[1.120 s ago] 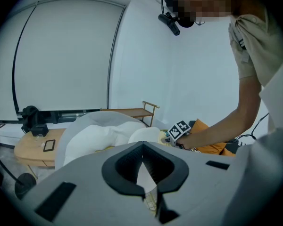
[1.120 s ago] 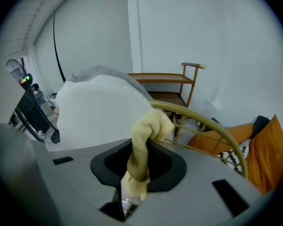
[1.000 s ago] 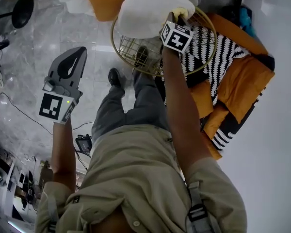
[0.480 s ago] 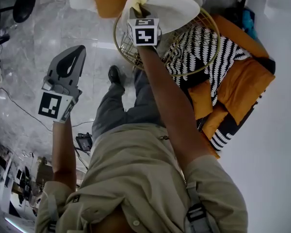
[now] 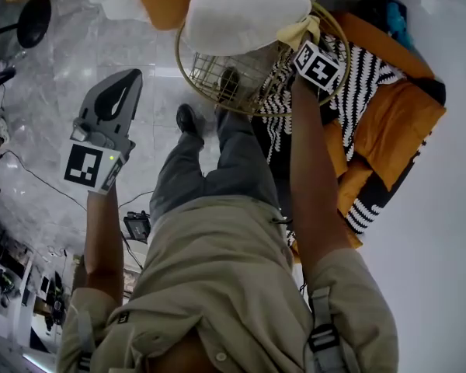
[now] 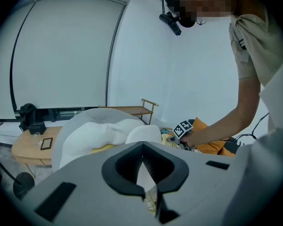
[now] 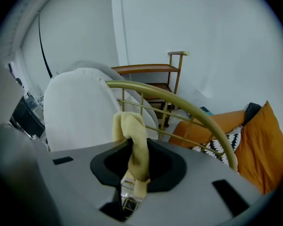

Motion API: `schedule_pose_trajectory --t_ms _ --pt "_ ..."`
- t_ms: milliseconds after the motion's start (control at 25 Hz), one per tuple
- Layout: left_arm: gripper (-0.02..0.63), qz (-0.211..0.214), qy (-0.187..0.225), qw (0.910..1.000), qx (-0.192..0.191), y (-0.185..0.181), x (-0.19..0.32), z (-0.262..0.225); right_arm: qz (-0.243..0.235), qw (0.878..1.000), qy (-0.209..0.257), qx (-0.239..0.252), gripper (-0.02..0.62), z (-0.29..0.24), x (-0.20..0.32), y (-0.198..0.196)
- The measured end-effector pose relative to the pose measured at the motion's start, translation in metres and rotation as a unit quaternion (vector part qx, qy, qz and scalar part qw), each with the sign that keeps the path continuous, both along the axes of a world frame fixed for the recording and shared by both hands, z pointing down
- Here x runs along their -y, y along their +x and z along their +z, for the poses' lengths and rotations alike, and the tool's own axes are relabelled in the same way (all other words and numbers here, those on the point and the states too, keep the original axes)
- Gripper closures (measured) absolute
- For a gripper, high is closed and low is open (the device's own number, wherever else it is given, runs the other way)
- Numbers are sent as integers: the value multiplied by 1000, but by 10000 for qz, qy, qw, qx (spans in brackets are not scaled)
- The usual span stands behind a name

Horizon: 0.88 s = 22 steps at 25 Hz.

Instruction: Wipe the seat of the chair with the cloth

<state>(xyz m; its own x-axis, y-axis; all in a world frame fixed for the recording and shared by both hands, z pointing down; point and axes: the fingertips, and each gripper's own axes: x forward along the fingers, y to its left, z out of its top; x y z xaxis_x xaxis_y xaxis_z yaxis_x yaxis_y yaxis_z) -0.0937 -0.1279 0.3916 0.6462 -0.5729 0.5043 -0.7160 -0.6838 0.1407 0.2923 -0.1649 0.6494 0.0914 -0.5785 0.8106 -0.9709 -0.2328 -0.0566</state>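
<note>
One gold wire chair (image 5: 183, 74) sits at 12 o'clock in the head view, with a white cushion (image 5: 245, 14) filling its seat. Left gripper (image 5: 123, 88) is out at 9 o'clock over the floor, well apart from the chair, jaws together with nothing in them. Right gripper (image 5: 304, 43) is at the chair's 3 o'clock rim, jaws clamped on the yellow cloth (image 5: 299, 31). The cloth sticks up between the jaws and lies against the cushion's edge, just inside the gold rim.

Change: half a second ago the right gripper was on the cushion's 9 o'clock side. Now it has swung across to 3 o'clock, cloth with it. Left gripper barely moved. This reads as a wiping stroke across the seat: the wipe is under way and probably needs more passes.
</note>
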Motion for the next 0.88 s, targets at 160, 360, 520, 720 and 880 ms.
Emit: schedule_pose_trajectory --t_ms 160,360,520,720,880 --pt "591 43 -58 10000 67 8 -2 -2 -126 9999 43 -79 512 -5 -1 -1" --pt "591 -12 36 10000 1 -2 -2 2 -399 9992 35 78 512 5 8 -55" --pt "591 -143 -85 9998 53 -18 -6 12 -1160 9922 38 450 512 14 28 -156" --pt "591 -281 -65 9996 20 -32 -6 15 -2612 9611 190 878 512 -1 47 -305" --pt "591 -287 -188 9993 158 -44 -12 20 -2853 9529 215 1010 512 -7 43 -338"
